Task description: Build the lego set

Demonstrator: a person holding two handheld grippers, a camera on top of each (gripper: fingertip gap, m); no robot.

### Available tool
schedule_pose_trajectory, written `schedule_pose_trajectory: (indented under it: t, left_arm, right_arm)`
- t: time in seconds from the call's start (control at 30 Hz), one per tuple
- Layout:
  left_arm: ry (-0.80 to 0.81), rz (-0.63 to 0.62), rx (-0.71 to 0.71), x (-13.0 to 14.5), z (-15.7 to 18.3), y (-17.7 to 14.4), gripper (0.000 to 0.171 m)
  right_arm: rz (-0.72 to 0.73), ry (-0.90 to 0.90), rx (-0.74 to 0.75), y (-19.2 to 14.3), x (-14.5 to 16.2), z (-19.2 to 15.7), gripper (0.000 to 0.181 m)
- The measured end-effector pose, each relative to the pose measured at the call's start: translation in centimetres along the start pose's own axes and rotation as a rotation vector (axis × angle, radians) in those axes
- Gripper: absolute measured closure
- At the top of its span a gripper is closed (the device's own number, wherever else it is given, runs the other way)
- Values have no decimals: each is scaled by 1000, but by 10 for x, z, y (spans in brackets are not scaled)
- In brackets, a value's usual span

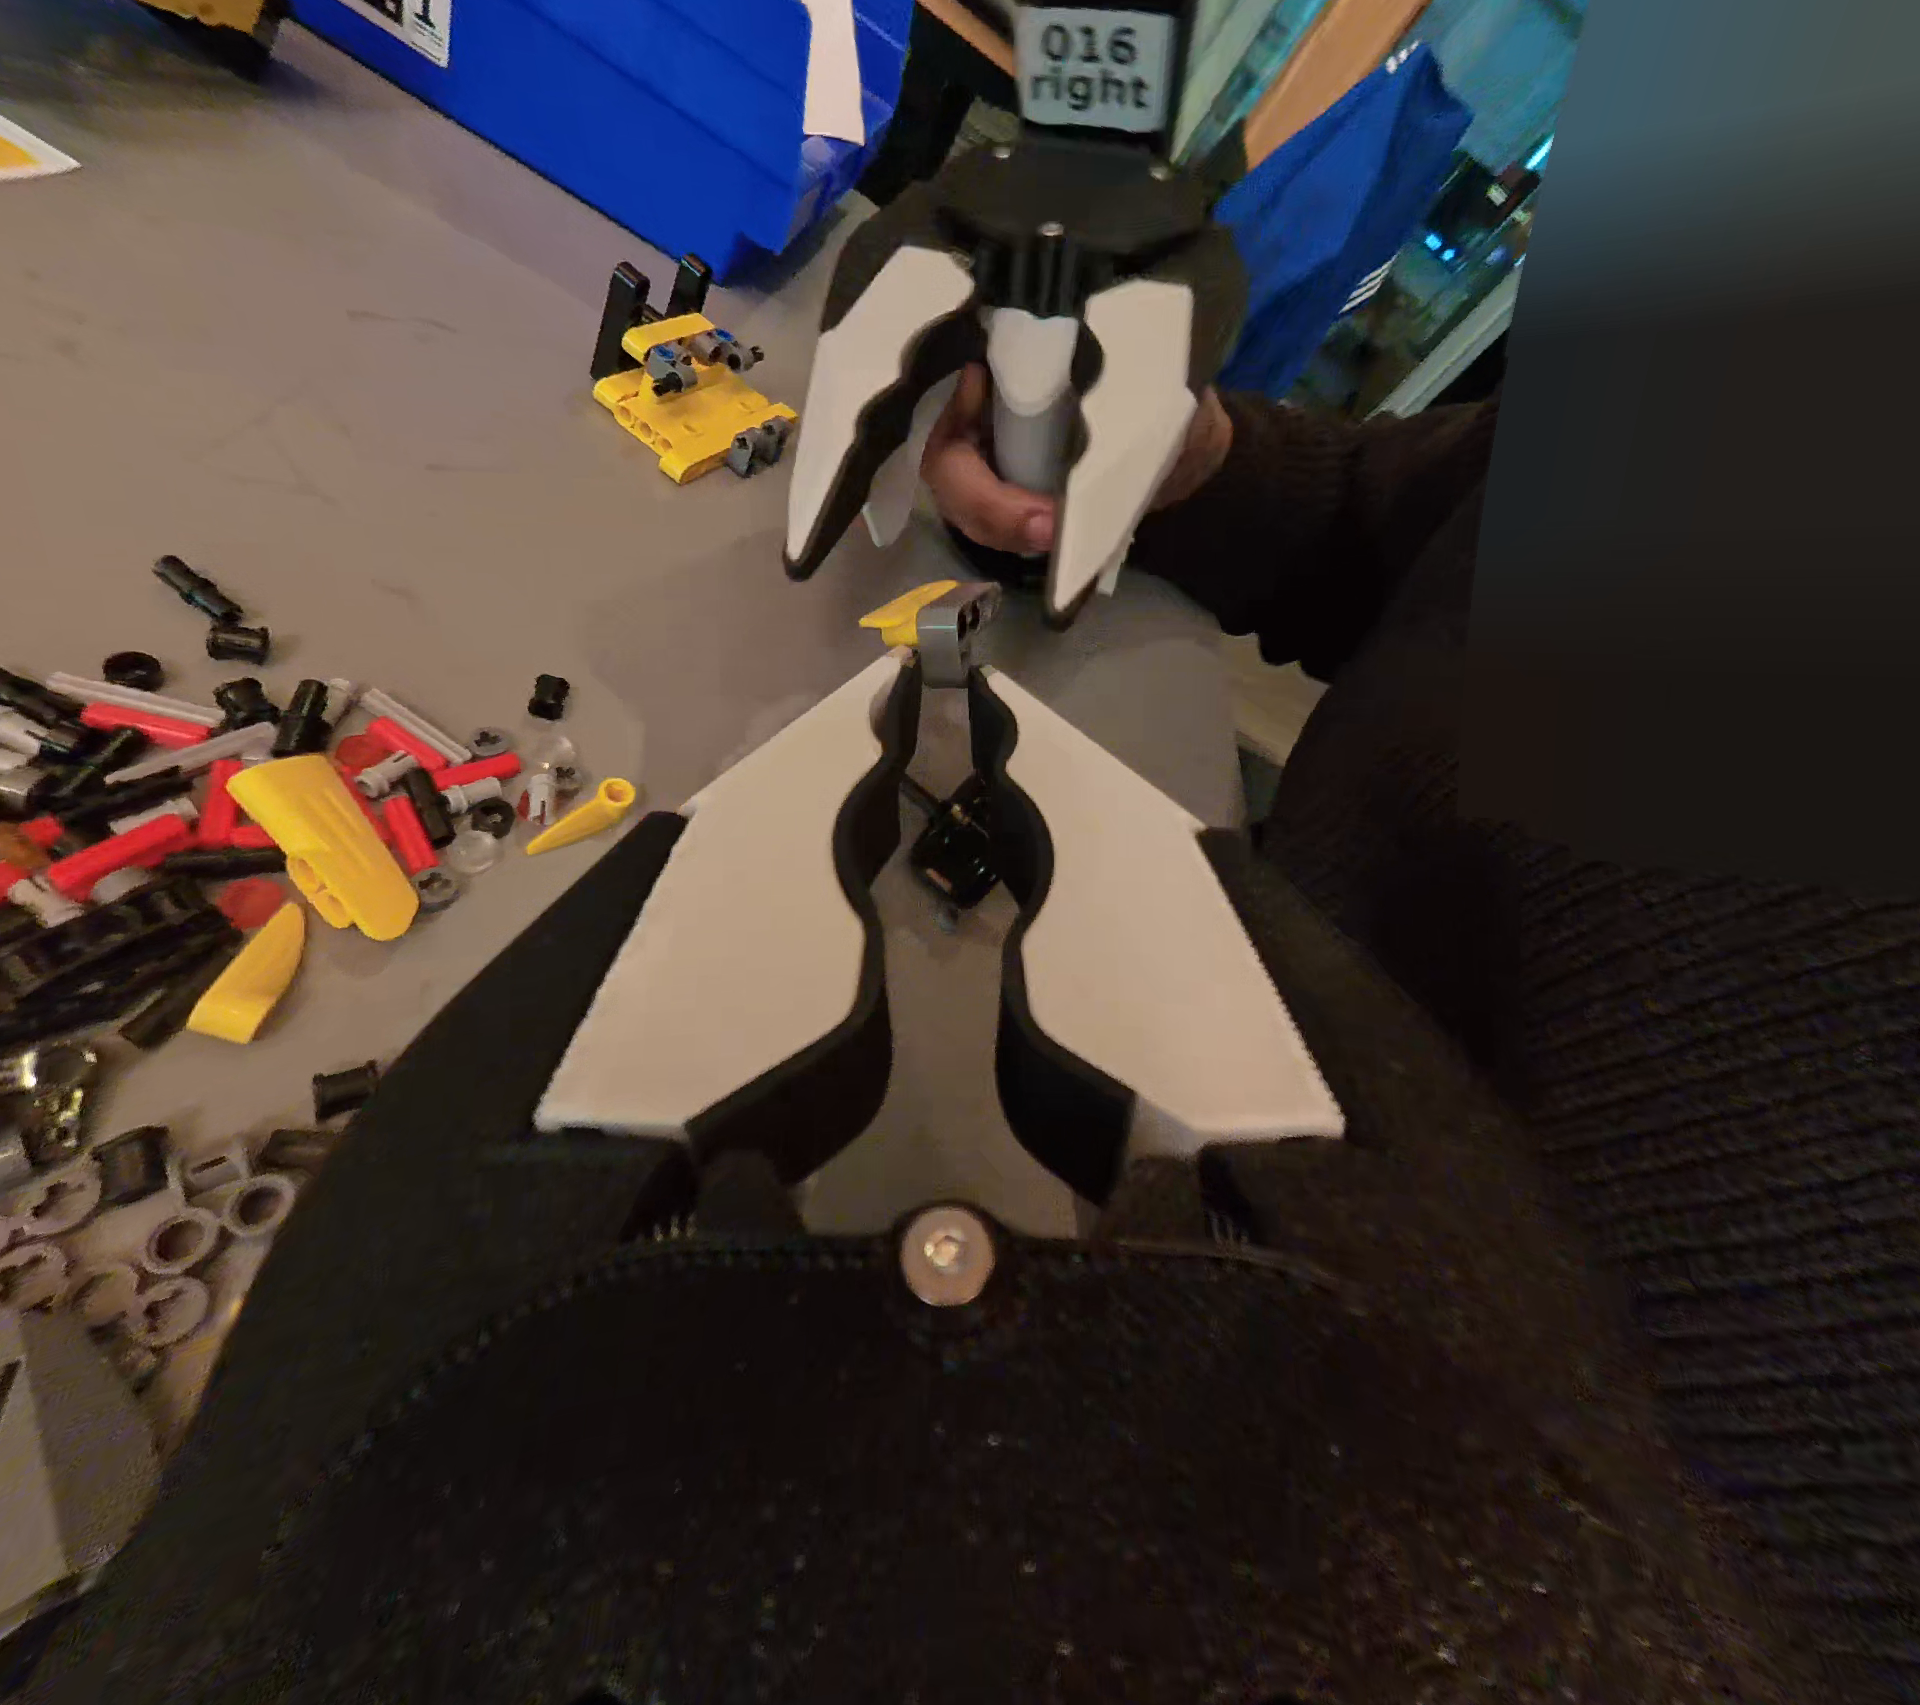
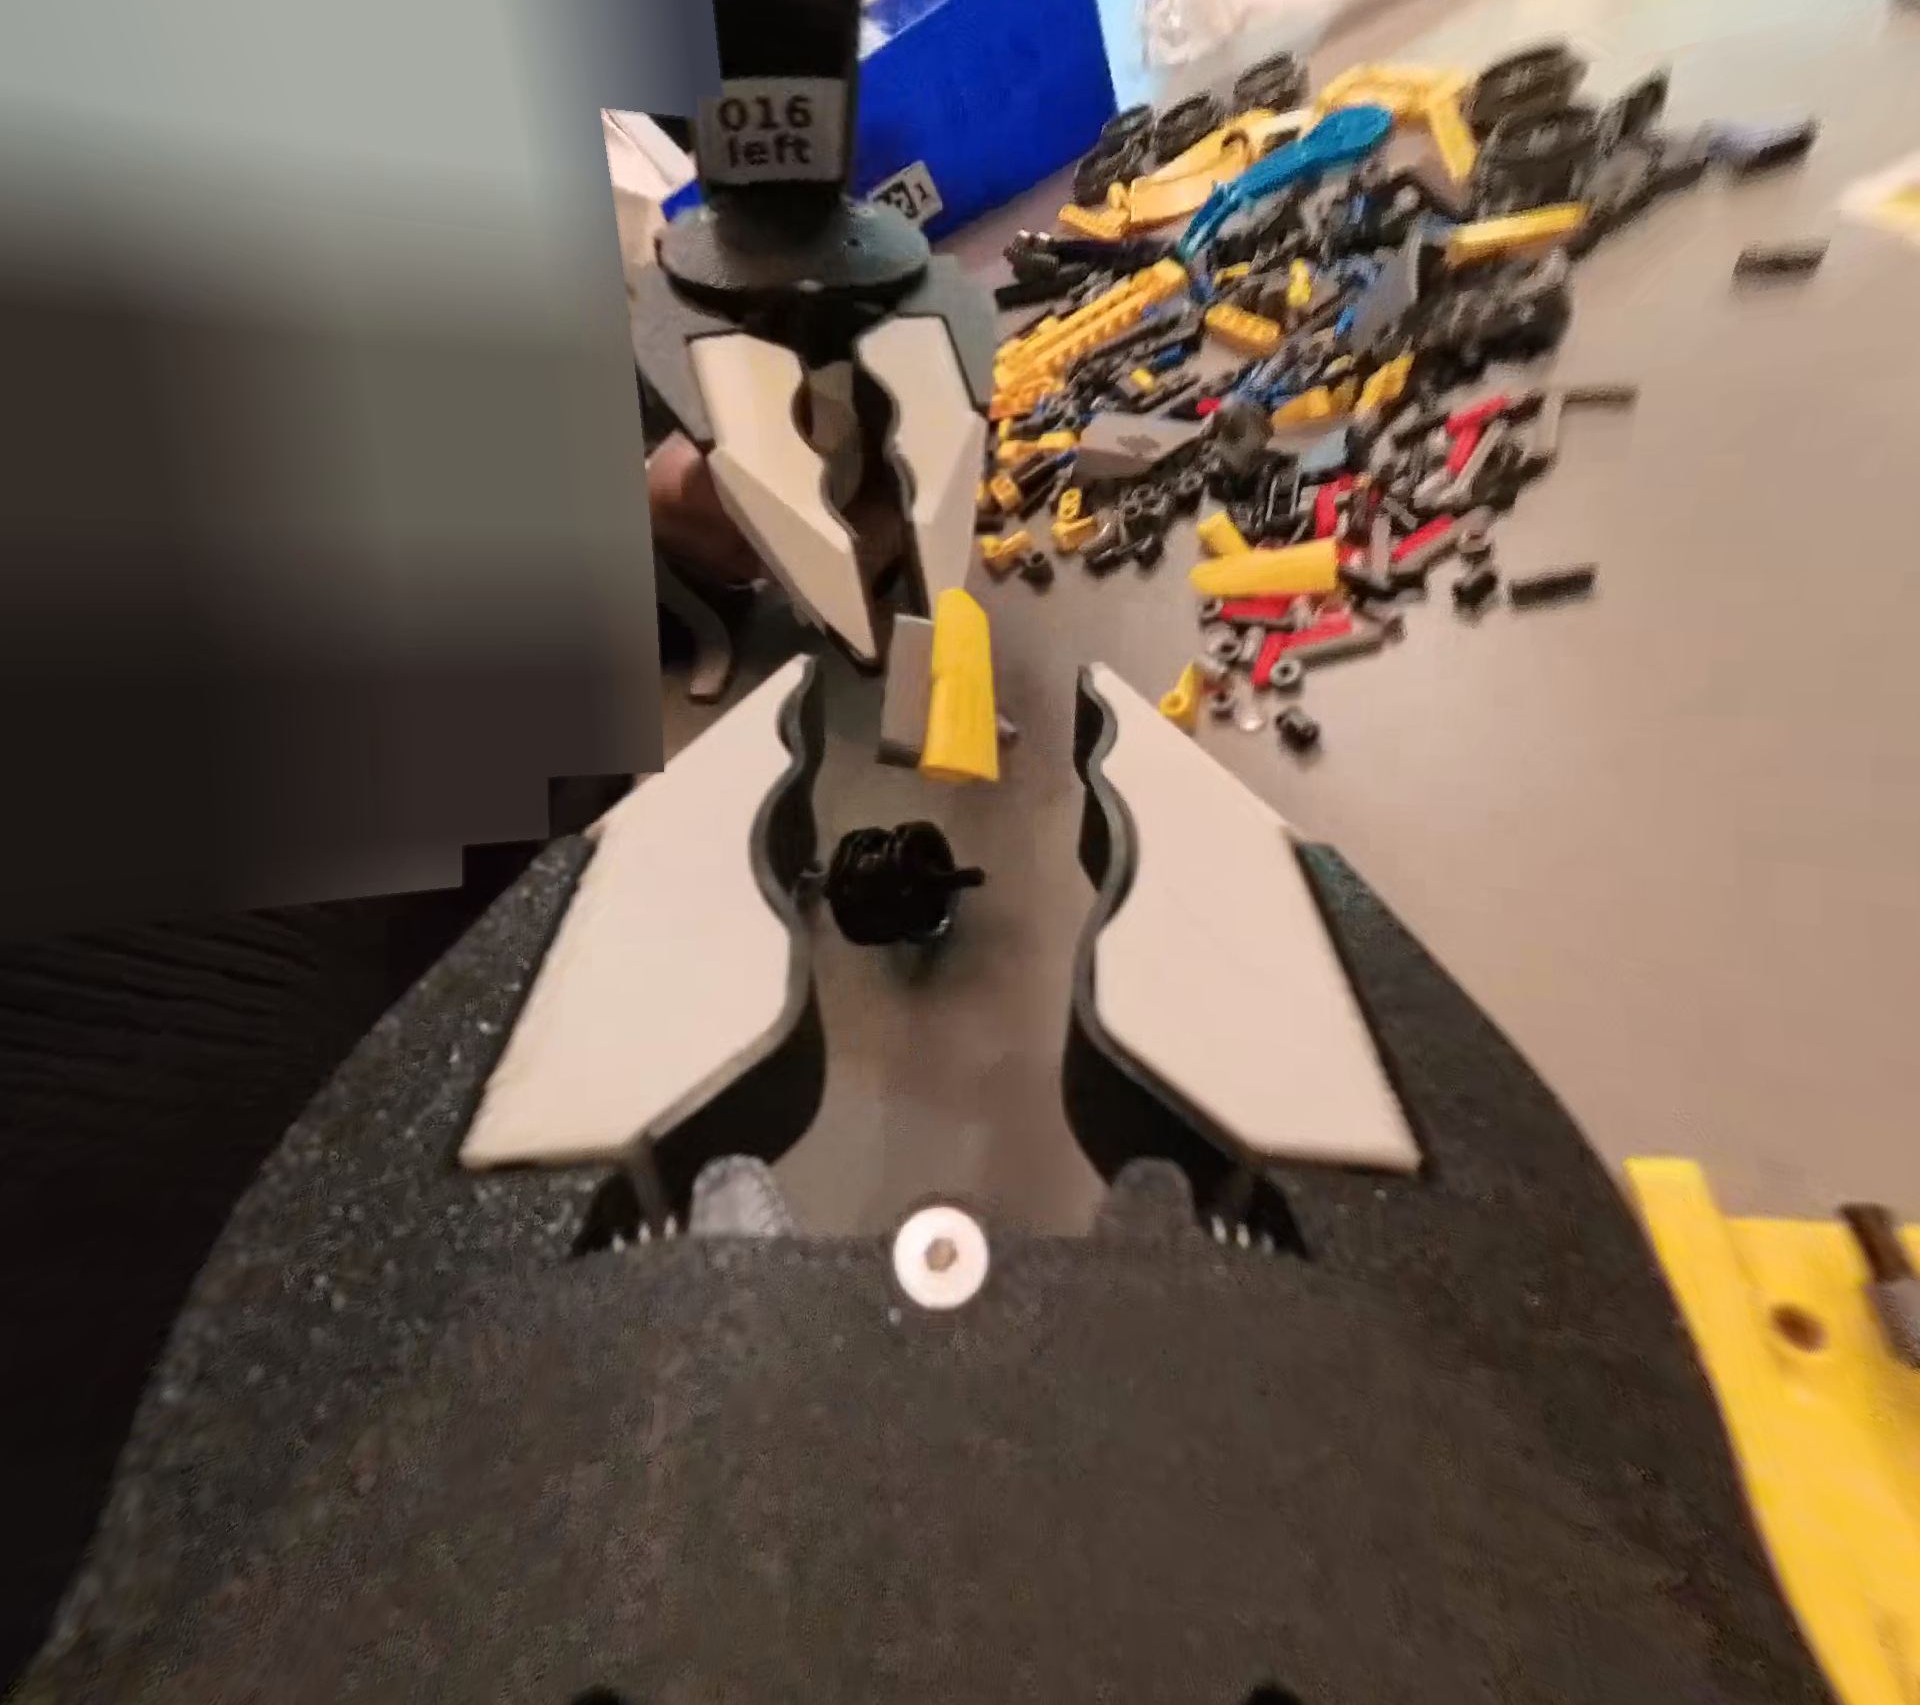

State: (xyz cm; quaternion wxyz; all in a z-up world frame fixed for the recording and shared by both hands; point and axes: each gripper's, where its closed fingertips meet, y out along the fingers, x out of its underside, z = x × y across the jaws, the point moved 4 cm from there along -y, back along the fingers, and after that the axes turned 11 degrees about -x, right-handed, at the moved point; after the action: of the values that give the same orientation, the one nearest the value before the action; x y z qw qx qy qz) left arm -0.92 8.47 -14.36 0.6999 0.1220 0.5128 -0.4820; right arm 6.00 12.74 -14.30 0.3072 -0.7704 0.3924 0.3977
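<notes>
Pinching a small grey connector piece at its very tips, the left gripper has its jaws almost together, clamped on the piece. A yellow pointed piece is stuck to the grey one and pokes out to the side. In the right wrist view the same pair shows as a grey bar with a yellow wedge beside it, held at the tip of the left gripper.

Facing it from the other side, the right gripper has its jaws wide apart and holds nothing. Its tips hang just beyond the yellow and grey pieces, close but not touching. A hand grips its handle behind the fingers.

A small black part lies on the grey table under the two grippers. In the right wrist view the black part sits between the open right fingers, low down, apart from them.

A pile of loose toy building pieces, red, black, grey and yellow, lies to one side. A little yellow build stands farther back, near a blue bin.
</notes>
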Motion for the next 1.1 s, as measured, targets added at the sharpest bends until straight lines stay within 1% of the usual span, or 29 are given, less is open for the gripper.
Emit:
schedule_pose_trajectory:
  t: [0.07, 0.13, 0.23, 0.33, 0.37, 0.43, 0.47, 0.5, 0.53, 0.6, 0.63, 0.7, 0.77, 0.83, 0.9, 1.03, 1.1]
  left_arm:
    - [31, -16, -16, 2, 1, 2, 168]
    - [56, -31, -27, 4, 2, 3, 168]
    - [92, -46, -40, 6, 3, 5, 168]
    - [115, -57, -47, 8, 5, 6, 168]
    - [119, -56, -42, 8, 6, 6, 168]
    - [120, -50, -41, 7, 6, 6, 168]
    - [120, -48, -51, 7, 5, 6, 164]
    - [120, -46, -69, 6, 2, 6, 146]
    - [123, -52, -72, 7, 1, 5, 134]
    - [151, -88, -42, 11, 3, 2, 116]
    - [180, -105, -39, 13, 3, 1, 110]
    - [258, -129, -42, 18, 7, -1, 104]
    - [324, -141, -40, 22, 12, 2, 102]
    - [370, -181, -56, 29, 13, 6, 100]
    - [386, -235, -62, 35, 12, 10, 99]
    - [407, -284, -56, 41, 13, 14, 99]
    - [419, -304, -67, 43, 12, 17, 103]
  right_arm:
    - [17, 89, -53, -1, 3, 2, 135]
    - [8, 120, -77, 0, 6, 2, 138]
    - [-33, 115, -94, 4, 11, -1, 142]
    - [-48, 103, -97, 5, 13, -2, 153]
    - [-49, 99, -90, 5, 13, -1, 160]
    - [-61, 87, -92, 3, 13, -1, 160]
    - [-82, 74, -85, 3, 15, -1, 160]
    - [-113, 51, -62, 1, 17, 0, 160]
    - [-150, 18, -24, -1, 19, 3, 160]
    - [-239, -49, 56, -5, 25, 8, 160]
    - [-274, -69, 85, -6, 28, 10, 160]
    - [-322, -79, 103, -5, 33, 10, 160]
    - [-354, -63, 99, -3, 39, 10, 160]
    - [-378, -46, 110, -3, 43, 12, 160]
    - [-381, -34, 115, -3, 45, 13, 160]
    - [-368, -33, 108, -2, 43, 11, 160]
    - [-372, -35, 109, -1, 43, 11, 160]
